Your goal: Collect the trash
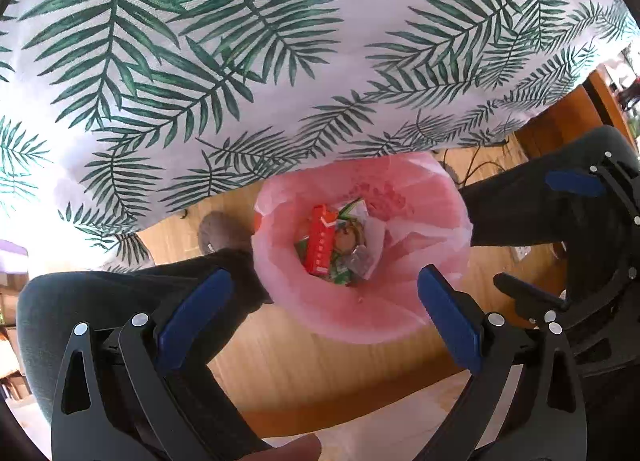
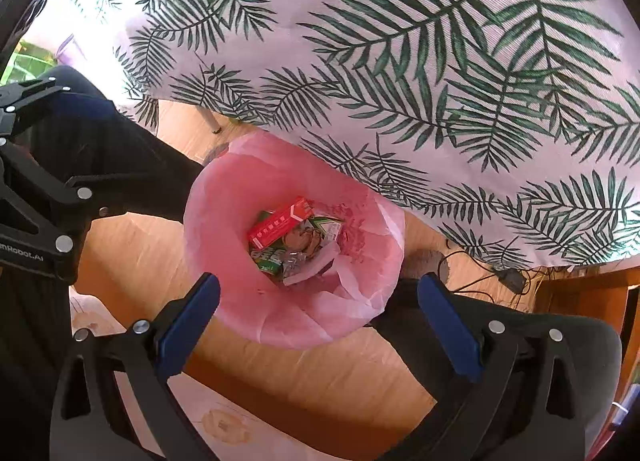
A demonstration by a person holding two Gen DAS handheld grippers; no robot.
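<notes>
Okay, both my left gripper (image 1: 325, 293) and right gripper (image 2: 319, 297) hang wide open, empty, above the pink-lined bin (image 2: 224, 221); I'd return deskward for remaining trash.

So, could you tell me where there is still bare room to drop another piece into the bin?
The pink liner is bare along its sloping walls all round. The bottom is crowded: the red box lies across green wrappers and clear plastic. Both tools, left and right, hang open and empty above.
</notes>
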